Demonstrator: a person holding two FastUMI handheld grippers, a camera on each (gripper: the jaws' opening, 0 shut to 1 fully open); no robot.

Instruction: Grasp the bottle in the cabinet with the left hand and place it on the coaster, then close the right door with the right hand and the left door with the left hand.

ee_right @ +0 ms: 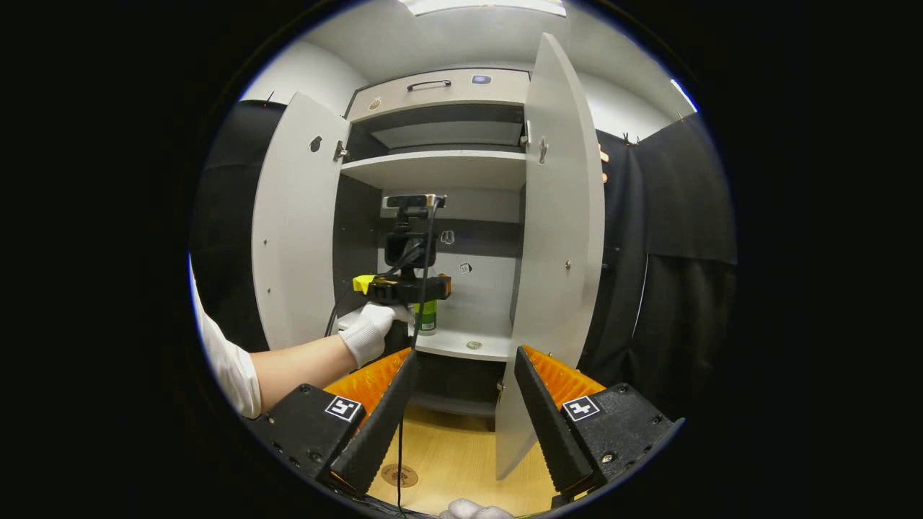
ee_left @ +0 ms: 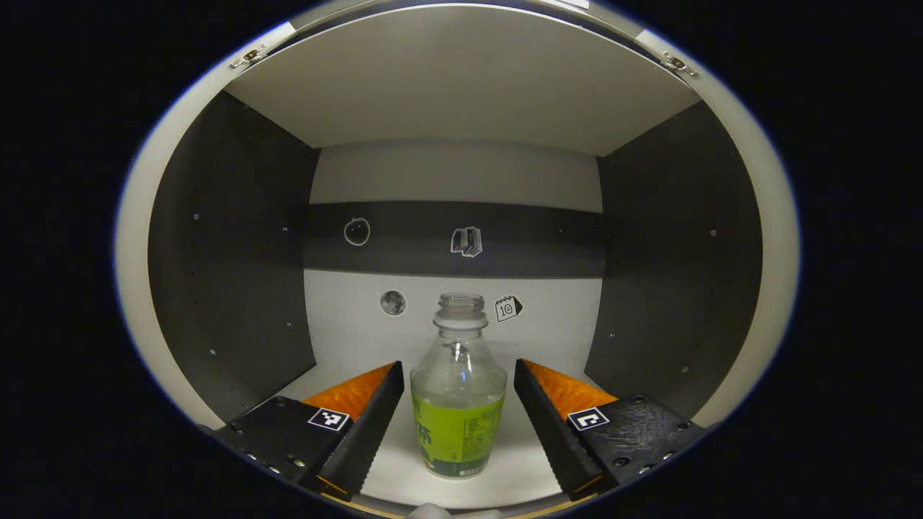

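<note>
The bottle (ee_left: 458,389) stands upright on the cabinet shelf (ee_left: 505,468), framed between the fingers of the left claw (ee_left: 458,425), which is spread wide and not yet touching it. A tip-over could be caused by an off-centre closure (the bottle looks light and uncapped). The right claw (ee_right: 461,411) is held wide, well back from the right door (ee_right: 555,252).

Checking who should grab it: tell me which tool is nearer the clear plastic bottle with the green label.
Left. The left tool is inside the cabinet, open around the clear green-labelled bottle. The right tool hangs outside, well back.
</note>
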